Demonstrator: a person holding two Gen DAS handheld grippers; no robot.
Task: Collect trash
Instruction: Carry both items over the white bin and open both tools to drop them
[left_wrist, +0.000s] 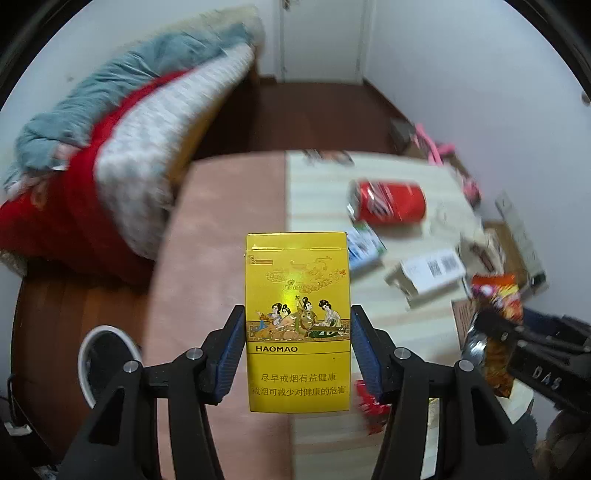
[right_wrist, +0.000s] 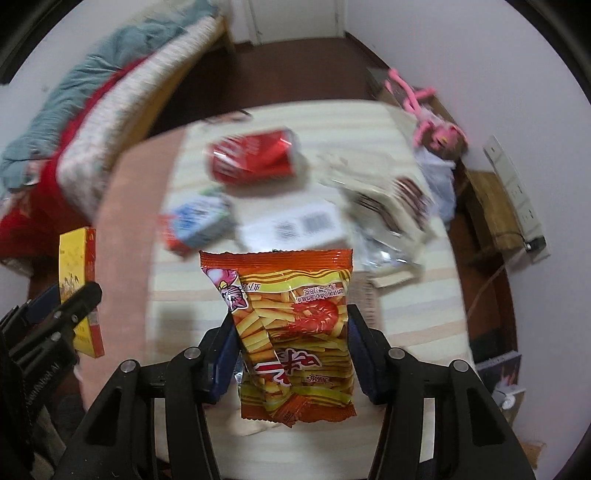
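My left gripper (left_wrist: 297, 325) is shut on a yellow HAOMAO cigarette pack (left_wrist: 297, 295), held upright above the table's left part. It also shows at the left of the right wrist view (right_wrist: 79, 258). My right gripper (right_wrist: 290, 325) is shut on an orange snack bag (right_wrist: 295, 332) with a shrimp-stick print, held above the table; the bag also shows in the left wrist view (left_wrist: 496, 299). On the table lie a red cola can (left_wrist: 388, 201) (right_wrist: 255, 157), a small blue-white carton (left_wrist: 364, 247) (right_wrist: 199, 221) and a white barcode box (left_wrist: 430, 273) (right_wrist: 295, 227).
The table (left_wrist: 332, 302) has a pink left part and a striped cream right part. A white-rimmed bin (left_wrist: 105, 354) stands on the floor at the lower left. A bed with red and grey bedding (left_wrist: 92, 166) is on the left. Torn wrappers (right_wrist: 391, 206) and a power strip (right_wrist: 513, 188) are at right.
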